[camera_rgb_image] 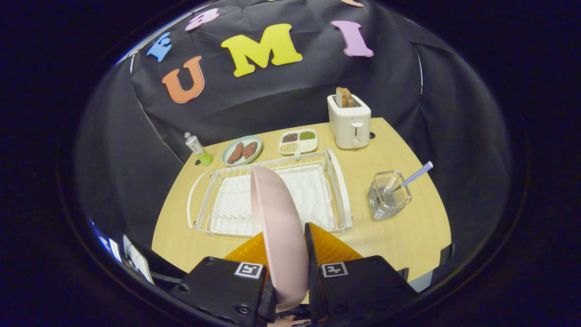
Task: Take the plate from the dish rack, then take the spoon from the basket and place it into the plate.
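Wooden table [399, 236], black cloth behind. White rack [338, 181] mid-table, just ahead of fingers. Pink plate [279, 227] held on edge above rack, clamped in gripper [286, 245], likely mid-lift. Wire basket [388, 196] beside rack keeps spoon [415, 175] upright, handle out for grabbing.

A light wooden table [399, 236] stands against black cloth walls [290, 91].
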Tool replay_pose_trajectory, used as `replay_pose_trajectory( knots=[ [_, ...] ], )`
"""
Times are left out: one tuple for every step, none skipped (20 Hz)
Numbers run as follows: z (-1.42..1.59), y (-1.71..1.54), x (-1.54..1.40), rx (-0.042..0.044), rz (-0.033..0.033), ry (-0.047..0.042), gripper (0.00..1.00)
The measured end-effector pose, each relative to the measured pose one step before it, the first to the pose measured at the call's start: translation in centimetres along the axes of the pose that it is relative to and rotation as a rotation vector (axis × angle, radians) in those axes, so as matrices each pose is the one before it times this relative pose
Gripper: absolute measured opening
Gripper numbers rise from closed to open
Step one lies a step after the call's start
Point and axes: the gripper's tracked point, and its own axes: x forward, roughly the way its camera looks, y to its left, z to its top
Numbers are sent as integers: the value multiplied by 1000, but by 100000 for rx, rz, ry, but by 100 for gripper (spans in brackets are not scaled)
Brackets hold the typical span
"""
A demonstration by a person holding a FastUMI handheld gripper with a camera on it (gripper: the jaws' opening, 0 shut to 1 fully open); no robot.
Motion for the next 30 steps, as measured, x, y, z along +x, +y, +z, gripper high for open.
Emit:
replay_pose_trajectory(
  knots=[
    [-1301,69,310,1505,2822,1375,33],
    [-1464,-232,450,1077,1958,1634,33],
    [-1197,-192,621,2002,1576,1239,33],
    [-1381,-131,707,1885,1763,1506,33],
    [-1211,-18,775,1537,2074,2007,33],
    [-1194,-63,810,2075,2145,1770,33],
    [-858,10,810,1770,2049,1608,33],
    [-621,-183,905,1742,2053,933,33],
    [-625,-191,849,2031,1498,926,33],
    [-700,-21,970,1684,2090,500,33],
    [-616,-76,966,1587,1938,866,33],
    [-672,-265,990,2857,2031,1238,33],
    [-573,-262,864,3077,1993,1783,33],
    [-466,-389,859,2906,2124,1828,33],
    [-227,-300,671,3177,2198,1642,33],
    [-231,-258,498,2633,2374,1562,33],
    [17,-200,382,1831,2452,865,33],
    [223,-377,335,1269,1350,801,33],
    [273,-531,398,1387,-123,3,33],
    [316,-162,234,1850,1419,-257,33],
    [139,18,159,1277,1093,722,33],
    [231,75,75,293,633,31,34],
    [138,34,-24,279,655,264,34],
    [70,-188,-25,360,326,432,34],
    [270,-144,-44,452,-1,-86,34],
    [101,-230,58,412,-452,358,38],
    [99,-276,1,85,-606,812,39],
    [214,-116,53,-337,-247,53,40],
    [298,-345,-136,-635,-1151,-453,40],
    [154,-211,-201,-367,-618,-818,40]
  ],
)
